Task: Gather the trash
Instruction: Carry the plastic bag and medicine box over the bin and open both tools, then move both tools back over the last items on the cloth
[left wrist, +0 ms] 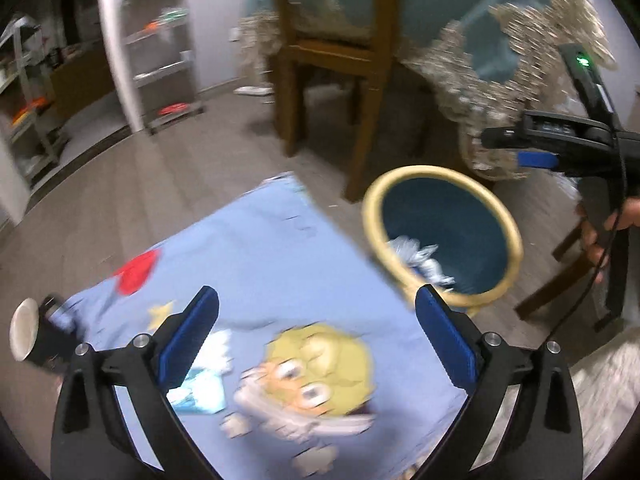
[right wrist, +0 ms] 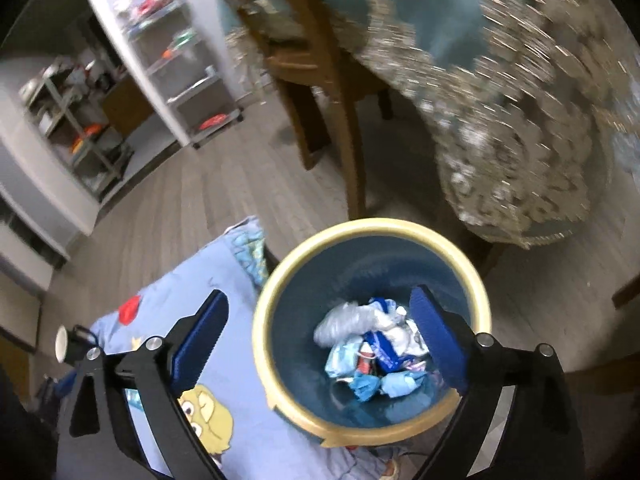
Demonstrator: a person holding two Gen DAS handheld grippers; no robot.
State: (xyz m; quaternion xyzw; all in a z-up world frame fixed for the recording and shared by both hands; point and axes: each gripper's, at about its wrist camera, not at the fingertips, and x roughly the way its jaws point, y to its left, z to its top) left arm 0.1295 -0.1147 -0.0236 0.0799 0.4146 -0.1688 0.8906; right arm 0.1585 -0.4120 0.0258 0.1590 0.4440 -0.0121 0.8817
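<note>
A blue bin with a yellow rim (right wrist: 276, 292) stands on the floor beside a blue cartoon cloth (right wrist: 224, 292). Crumpled wrappers and plastic trash (right wrist: 372, 348) lie in its bottom. My right gripper (right wrist: 320, 336) hangs open above the bin, nothing between its blue pads. My left gripper (left wrist: 318, 316) is open over the cartoon cloth (left wrist: 260, 248), also holding nothing. From the left wrist view the bin (left wrist: 370, 216) sits ahead to the right, trash (left wrist: 424, 260) showing inside, and the right gripper (left wrist: 516, 148) appears at the right edge in a person's hand. A dark paper cup (left wrist: 30, 336) lies on its side at the cloth's left edge.
A wooden chair (left wrist: 332, 52) stands behind the bin, next to a table draped in a lacy gold cloth (left wrist: 480, 92). Metal shelves (left wrist: 160, 48) line the far wall. Grey plank floor (left wrist: 180, 160) lies beyond the cloth. The cup (right wrist: 64, 344) shows at the left in the right wrist view.
</note>
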